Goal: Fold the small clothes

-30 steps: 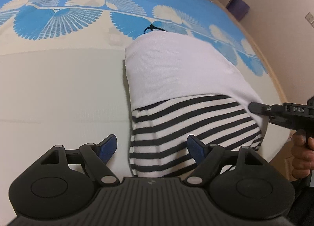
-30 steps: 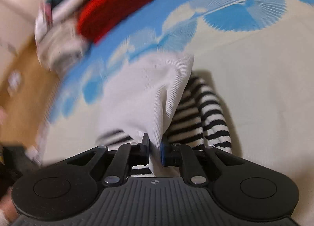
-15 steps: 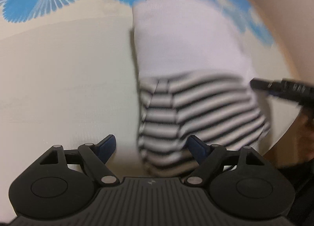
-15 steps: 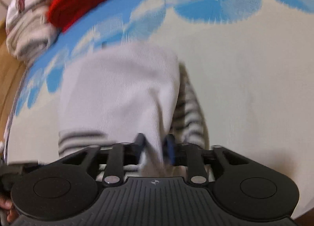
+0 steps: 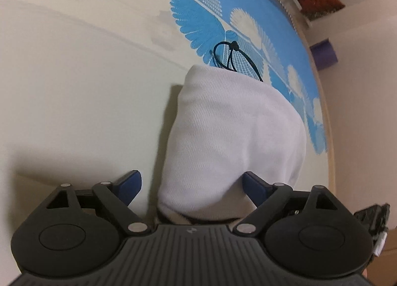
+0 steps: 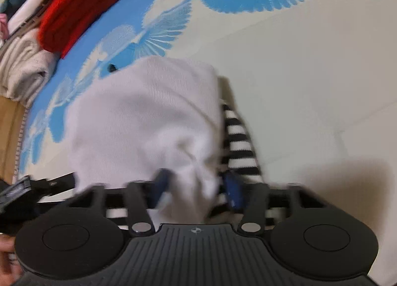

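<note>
A small garment lies on the bed, its white part [image 5: 235,132] folded over a black-and-white striped part [image 6: 238,142]. A black cord [image 5: 230,55] pokes out at its far edge. My left gripper [image 5: 191,184] hangs low over the near end, jaws wide and still opening. The white fold sits between its blue pads [image 5: 129,184], and the left pad stands apart from the cloth. My right gripper [image 6: 197,184] is blurred and its jaws are closing. Puckered white cloth [image 6: 148,117] lies between them, with no firm pinch visible. Each gripper shows at the edge of the other's view.
The bed sheet [image 5: 74,112] is cream with a blue fan pattern. A red folded garment [image 6: 84,5] and a beige towel [image 6: 24,67] are stacked at the far left. The bed's edge [image 5: 330,162] runs close on the right, with a purple box [image 5: 325,54] beyond.
Both grippers came down closer over the garment. The right gripper, earlier pinched shut on the white cloth, now has its jaws apart. The stripes slid under the left gripper's body.
</note>
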`<move>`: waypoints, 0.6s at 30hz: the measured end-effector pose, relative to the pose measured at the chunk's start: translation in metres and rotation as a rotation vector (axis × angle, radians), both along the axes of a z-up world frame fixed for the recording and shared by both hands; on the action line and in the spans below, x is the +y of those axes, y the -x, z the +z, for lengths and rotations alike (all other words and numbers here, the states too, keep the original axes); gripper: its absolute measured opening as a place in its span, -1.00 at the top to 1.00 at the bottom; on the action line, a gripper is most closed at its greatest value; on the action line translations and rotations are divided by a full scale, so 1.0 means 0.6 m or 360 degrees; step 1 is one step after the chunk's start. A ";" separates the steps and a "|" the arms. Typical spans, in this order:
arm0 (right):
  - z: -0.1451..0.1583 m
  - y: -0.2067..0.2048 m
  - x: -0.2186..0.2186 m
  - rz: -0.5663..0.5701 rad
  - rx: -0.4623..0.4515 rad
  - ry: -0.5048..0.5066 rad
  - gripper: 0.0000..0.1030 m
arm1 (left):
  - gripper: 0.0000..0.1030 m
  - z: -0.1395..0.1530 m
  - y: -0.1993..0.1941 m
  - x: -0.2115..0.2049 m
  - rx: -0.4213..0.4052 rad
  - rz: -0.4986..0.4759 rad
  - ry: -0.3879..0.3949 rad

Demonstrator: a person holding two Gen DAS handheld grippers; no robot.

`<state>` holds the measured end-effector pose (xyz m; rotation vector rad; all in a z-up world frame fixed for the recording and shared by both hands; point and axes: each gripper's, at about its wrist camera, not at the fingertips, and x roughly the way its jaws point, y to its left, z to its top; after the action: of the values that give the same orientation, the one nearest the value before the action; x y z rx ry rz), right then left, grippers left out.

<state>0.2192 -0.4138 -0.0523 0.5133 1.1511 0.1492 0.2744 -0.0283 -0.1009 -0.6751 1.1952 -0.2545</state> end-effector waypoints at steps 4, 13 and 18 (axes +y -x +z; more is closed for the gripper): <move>0.006 -0.003 0.020 0.0021 -0.0024 0.0046 0.65 | -0.27 0.010 -0.002 -0.011 -0.0101 -0.0048 0.0022; 0.056 -0.002 0.047 -0.0051 -0.0197 -0.0073 0.76 | 0.28 0.148 0.012 0.034 -0.0457 -0.0116 -0.0117; 0.076 -0.034 0.104 -0.0004 -0.0359 -0.0200 0.77 | 0.24 0.197 0.005 0.112 -0.0592 0.0008 -0.0342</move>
<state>0.2397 -0.3511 -0.0064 0.5932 0.9247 0.2719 0.2715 0.0391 0.0176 -0.4199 0.8490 -0.2314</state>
